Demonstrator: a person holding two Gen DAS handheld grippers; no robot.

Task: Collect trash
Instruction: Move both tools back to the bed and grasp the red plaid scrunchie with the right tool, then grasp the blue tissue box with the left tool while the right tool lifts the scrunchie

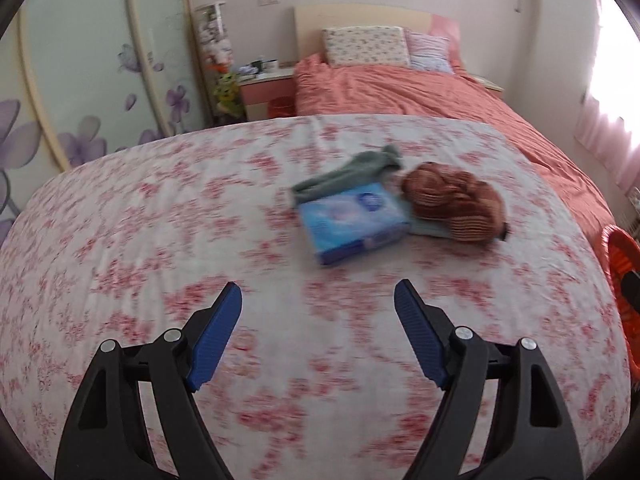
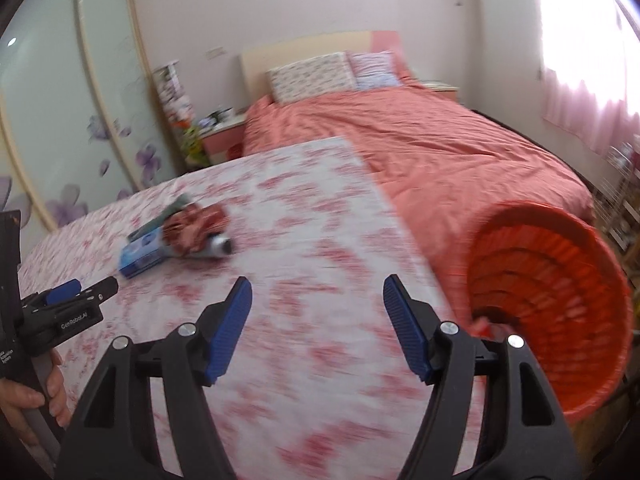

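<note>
A blue tissue pack (image 1: 352, 226) lies on a white cloth with pink flowers (image 1: 160, 240), next to a green cloth (image 1: 348, 170) and a brown striped crumpled item (image 1: 456, 202). My left gripper (image 1: 318, 300) is open and empty, hovering short of the pack. My right gripper (image 2: 318, 294) is open and empty over the cloth's right part. The same pile shows in the right wrist view: the pack (image 2: 142, 256), the brown item (image 2: 196, 230). An orange bin (image 2: 552, 304) stands tilted at the right, with something small inside; its rim shows in the left wrist view (image 1: 620, 252). The left gripper appears in the right wrist view (image 2: 86, 286).
A bed with a salmon cover (image 1: 420, 92) and pillows (image 1: 366, 46) lies beyond the cloth. A pink nightstand (image 1: 268, 88) with small items stands at the back left. A flowered wardrobe door (image 1: 80, 80) fills the left. A bright window with a pink curtain (image 2: 580, 80) is at the right.
</note>
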